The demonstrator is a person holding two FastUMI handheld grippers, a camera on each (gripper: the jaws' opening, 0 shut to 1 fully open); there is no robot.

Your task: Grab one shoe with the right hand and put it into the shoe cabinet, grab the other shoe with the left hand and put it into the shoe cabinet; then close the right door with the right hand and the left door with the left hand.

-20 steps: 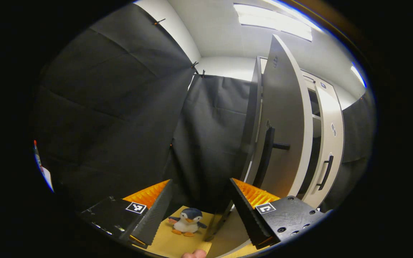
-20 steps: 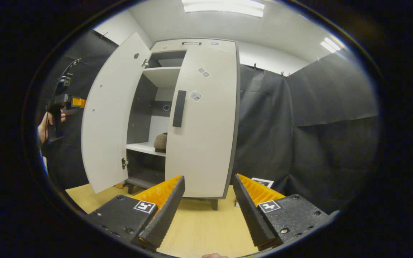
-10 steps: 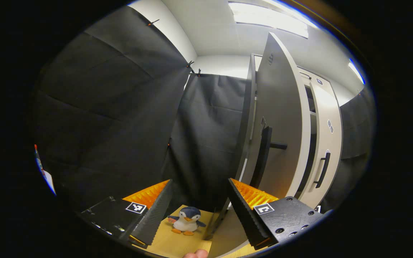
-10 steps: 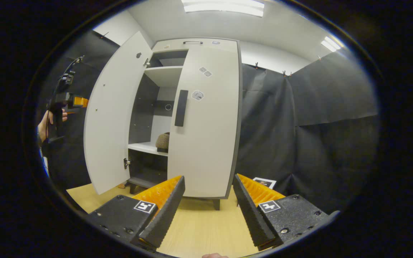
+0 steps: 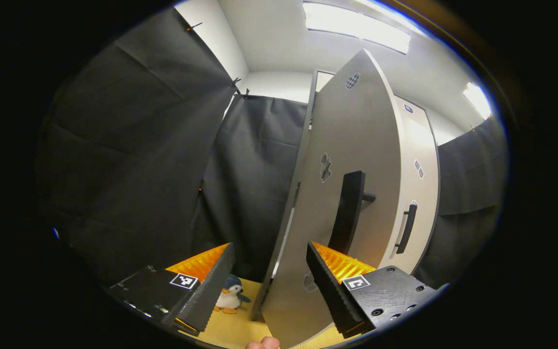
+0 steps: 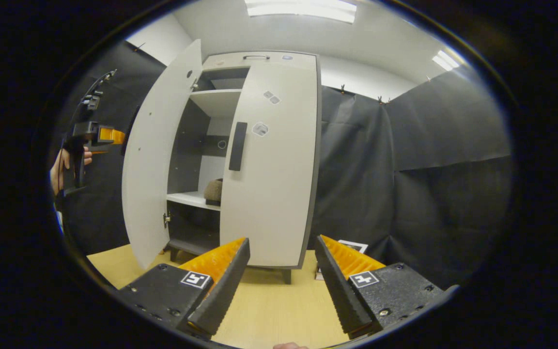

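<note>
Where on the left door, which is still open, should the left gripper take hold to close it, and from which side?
Judging by its pose, take the black vertical handle on the left door. It stands off the outer face, so the open left gripper can come from the outer side, one finger on each side of the bar.

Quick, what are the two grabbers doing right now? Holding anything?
Left gripper: open, holding nothing, with the left door just ahead.
Right gripper: open, holding nothing, facing the shoe cabinet.
</note>
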